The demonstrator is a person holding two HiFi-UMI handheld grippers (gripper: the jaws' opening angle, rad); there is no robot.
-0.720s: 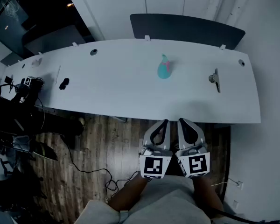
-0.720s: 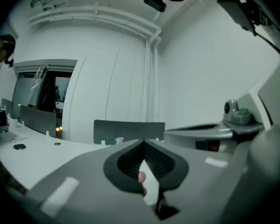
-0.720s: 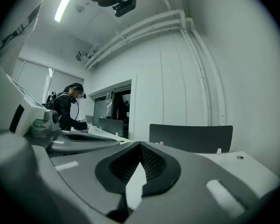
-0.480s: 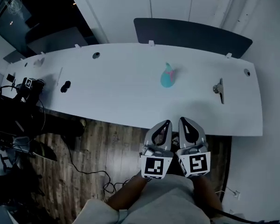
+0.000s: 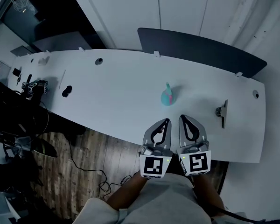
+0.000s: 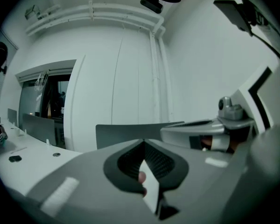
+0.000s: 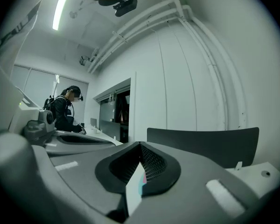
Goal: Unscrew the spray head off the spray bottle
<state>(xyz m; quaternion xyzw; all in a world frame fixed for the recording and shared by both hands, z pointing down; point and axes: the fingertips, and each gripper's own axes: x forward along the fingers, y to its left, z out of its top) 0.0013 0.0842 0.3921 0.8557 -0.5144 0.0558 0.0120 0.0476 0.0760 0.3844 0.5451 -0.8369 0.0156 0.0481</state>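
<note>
Grey left gripper and grey right gripper were both pressed together and empty, at the near edge of the long white table. The small teal plastic spray bottle, its head seemingly pink, stood upright just beyond them. The best move was to open both, brace the body and pinch the head squarely.

The head view is rather dim and has a cold bluish tint. The white table is its brightest part; the wooden floor and the room at the left are nearly black. Both gripper views bend strongly at the edges and have black corners. In the right gripper view a ceiling lamp glares. The left gripper and the right gripper, close to their lenses, look soft and blurred.
</note>
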